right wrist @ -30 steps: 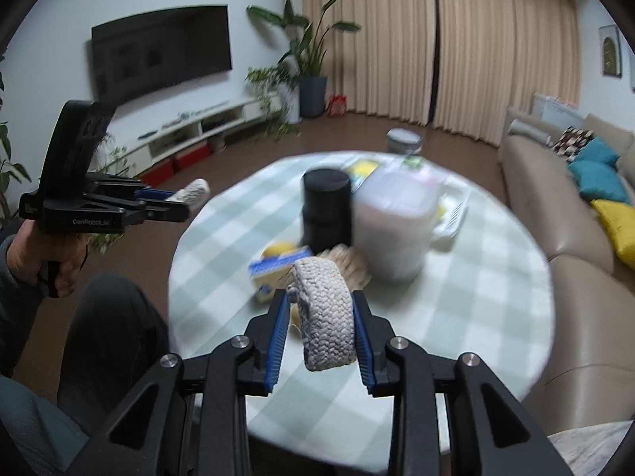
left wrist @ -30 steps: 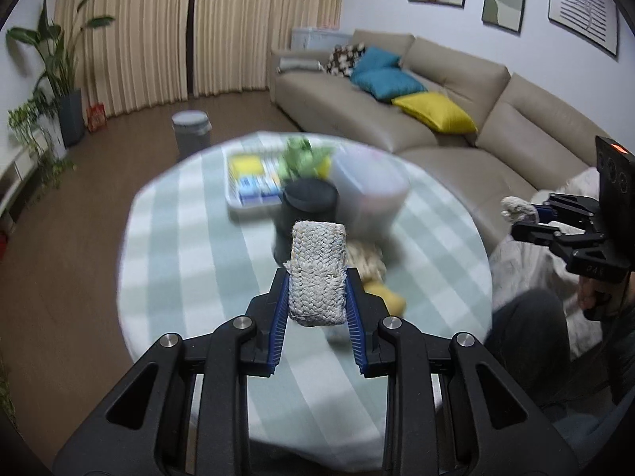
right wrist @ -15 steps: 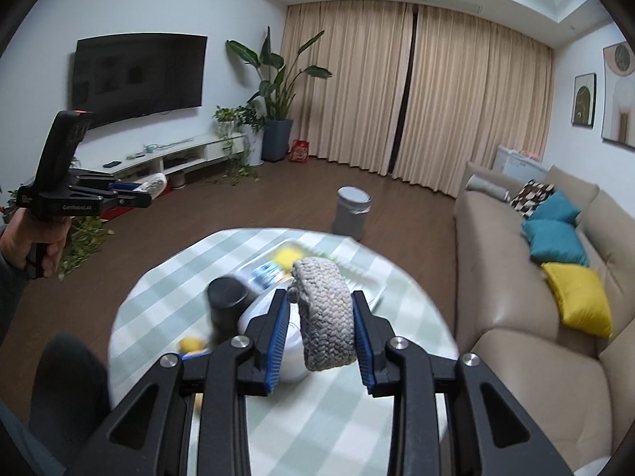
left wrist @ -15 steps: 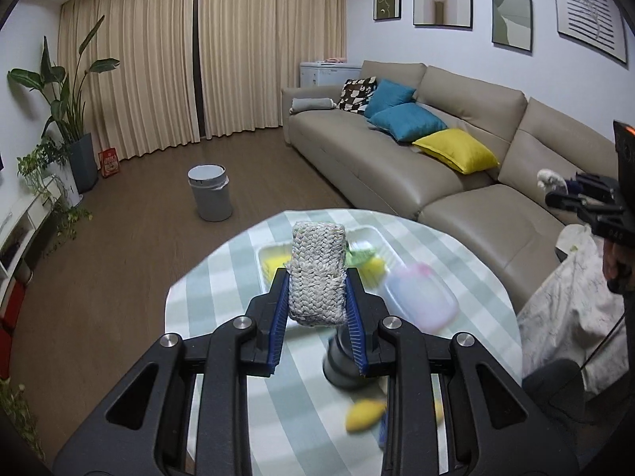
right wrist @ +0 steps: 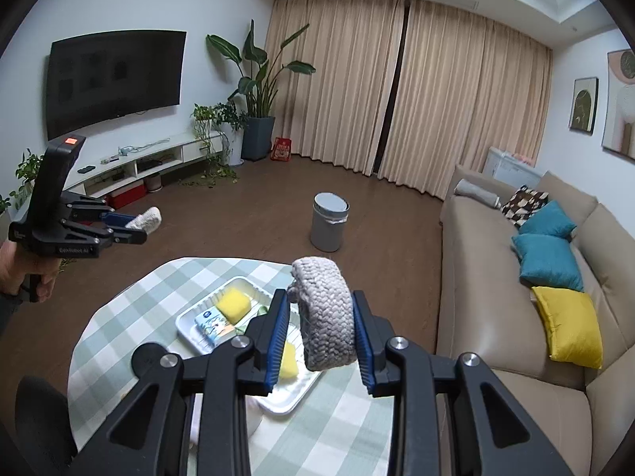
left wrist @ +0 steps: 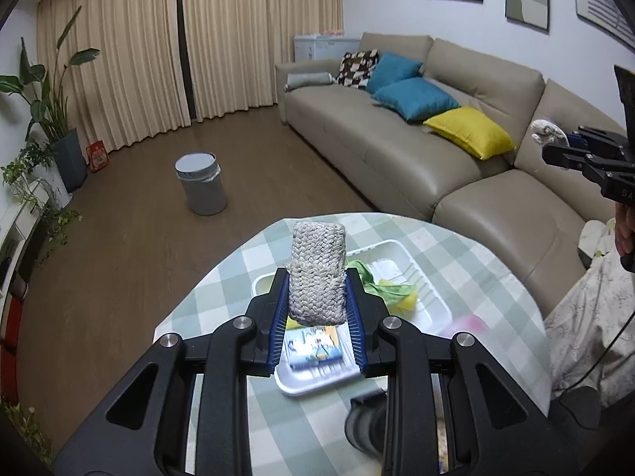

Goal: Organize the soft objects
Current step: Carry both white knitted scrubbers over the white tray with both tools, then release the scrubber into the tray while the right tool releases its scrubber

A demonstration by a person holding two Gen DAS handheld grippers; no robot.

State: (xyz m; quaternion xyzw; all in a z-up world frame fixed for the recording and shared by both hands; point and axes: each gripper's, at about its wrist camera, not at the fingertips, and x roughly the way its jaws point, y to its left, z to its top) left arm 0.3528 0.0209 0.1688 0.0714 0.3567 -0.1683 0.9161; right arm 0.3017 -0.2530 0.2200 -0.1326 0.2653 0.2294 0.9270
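My left gripper (left wrist: 316, 293) is shut on a grey woven knit piece (left wrist: 317, 261), which stands upright between the blue pads above the white tray (left wrist: 401, 248). My right gripper (right wrist: 319, 297) is shut on a second grey knit piece (right wrist: 327, 329) that curls over between its pads, also above the tray (right wrist: 184, 319). Each gripper shows in the other's view: the right gripper (left wrist: 555, 144) at the right edge, the left gripper (right wrist: 137, 228) at the left, both high over the floor. The tray holds a yellow sponge (right wrist: 234, 303), a blue packet (left wrist: 313, 347) and a green cloth (left wrist: 377, 283).
The round table (left wrist: 238, 297) has a green and white check cloth. A blurred black cylinder (left wrist: 365, 424) stands near the tray. A grey bin (right wrist: 329, 222) stands on the wooden floor beyond. A beige sofa (left wrist: 397, 146) with cushions runs along the right.
Both grippers have risen and moved forward across the table, from over the black cylinder and clear tub to over the white tray. Each keeps its knit piece clamped.
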